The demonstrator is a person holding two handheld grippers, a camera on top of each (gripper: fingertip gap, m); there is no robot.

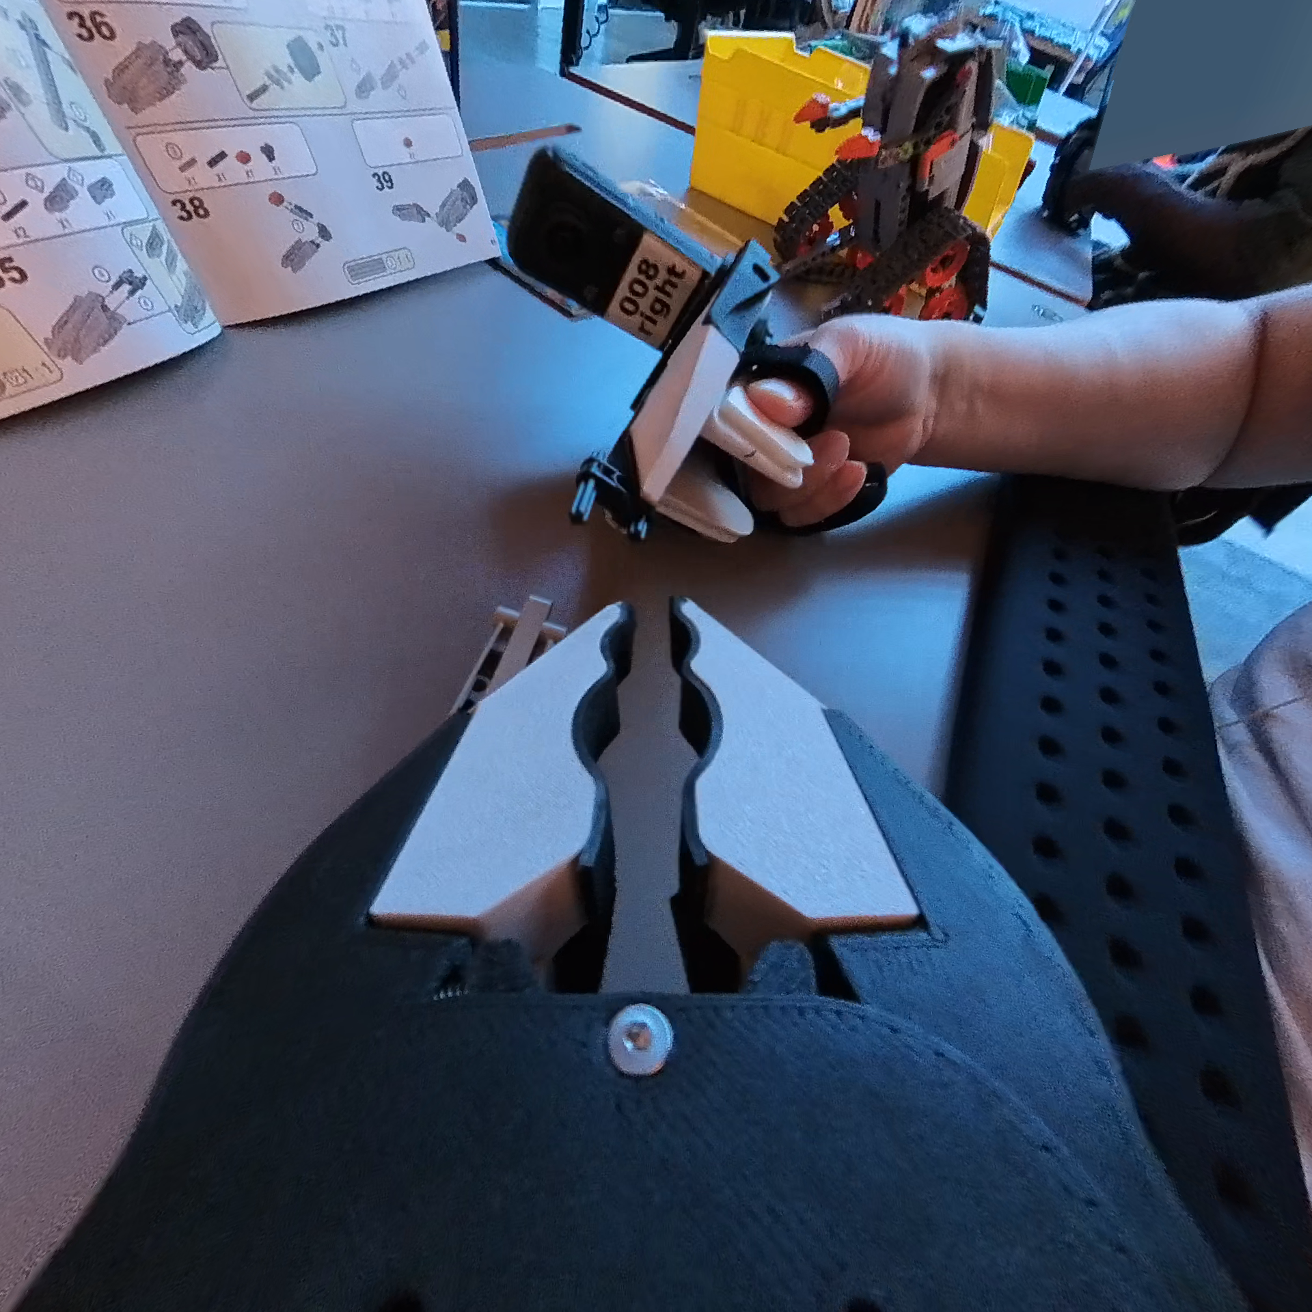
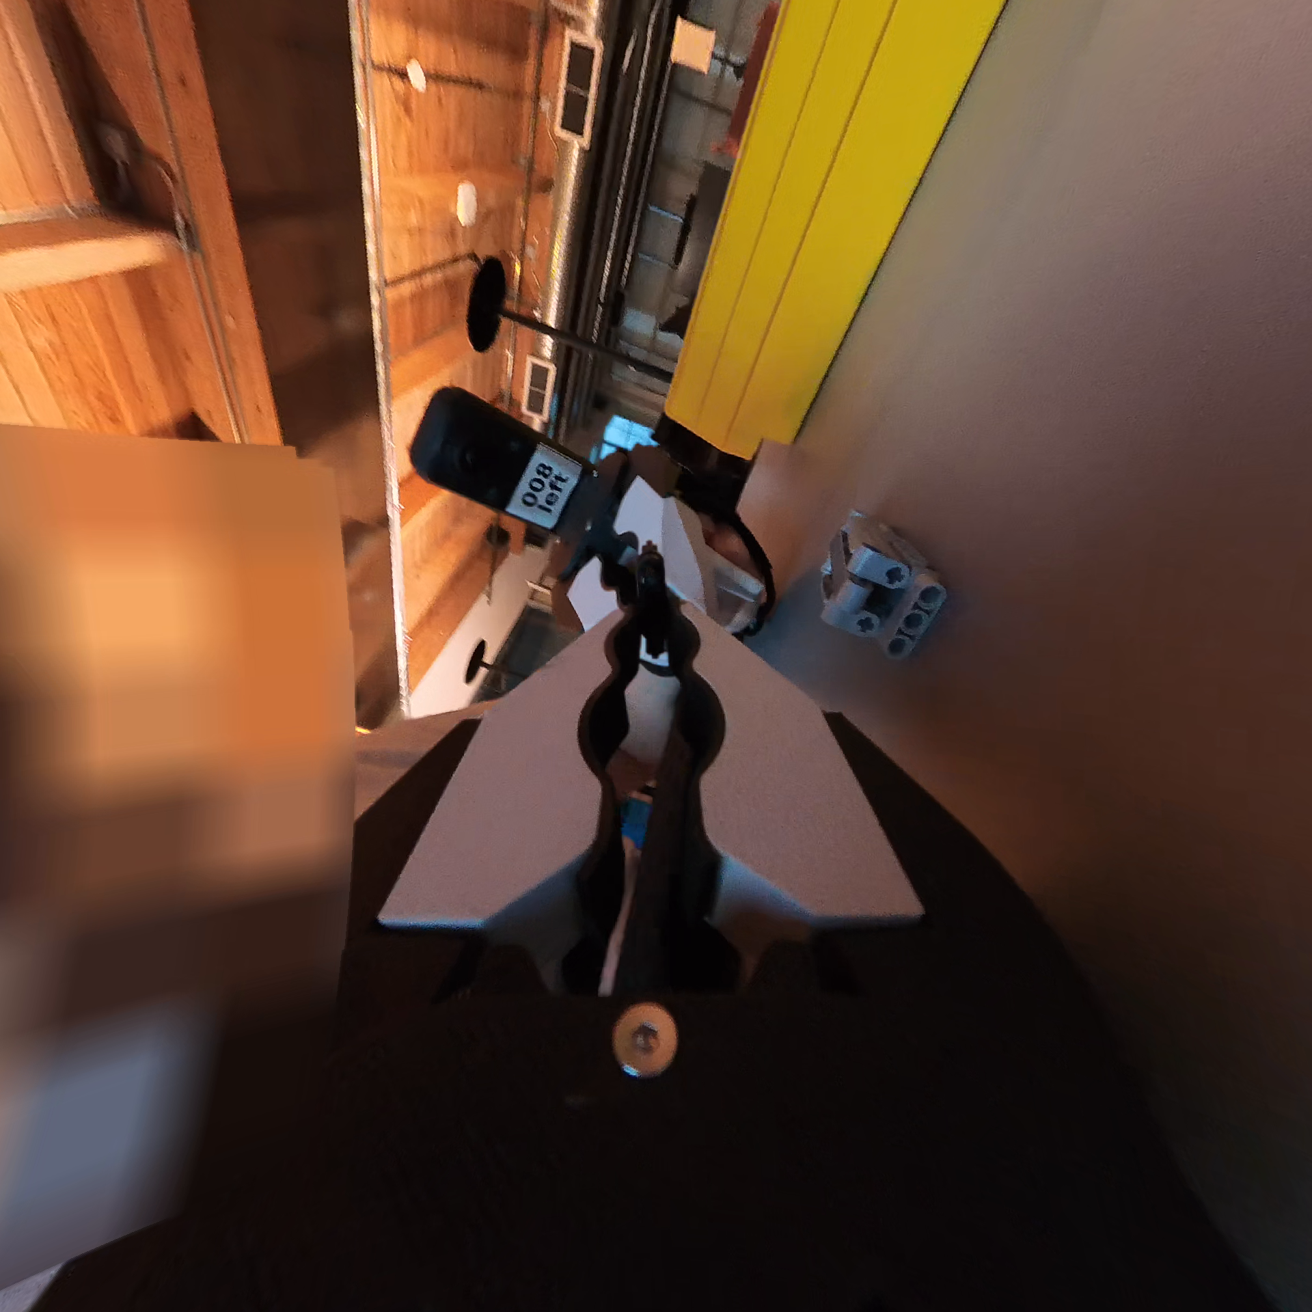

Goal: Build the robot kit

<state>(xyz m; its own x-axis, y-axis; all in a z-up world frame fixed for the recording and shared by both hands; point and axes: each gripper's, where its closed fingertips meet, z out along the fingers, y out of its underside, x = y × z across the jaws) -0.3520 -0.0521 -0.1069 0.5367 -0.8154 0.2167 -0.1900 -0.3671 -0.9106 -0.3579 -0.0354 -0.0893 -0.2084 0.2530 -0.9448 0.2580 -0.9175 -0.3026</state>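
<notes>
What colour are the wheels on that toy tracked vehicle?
Red-orange wheels inside black treads, on the tracked brick vehicle; clearest in the left wrist view.

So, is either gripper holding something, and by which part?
The right gripper is shut on a small black pin piece, gripped at one end by the fingertips. The left gripper is open and holds nothing.

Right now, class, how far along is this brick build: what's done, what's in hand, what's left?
Done: a tracked model stands by the yellow bin. In hand: the right gripper pinches a small black pin; the left gripper, open and empty, sits beside a grey assembly. Left: pin and assembly are not yet joined; the booklet lies open.
</notes>
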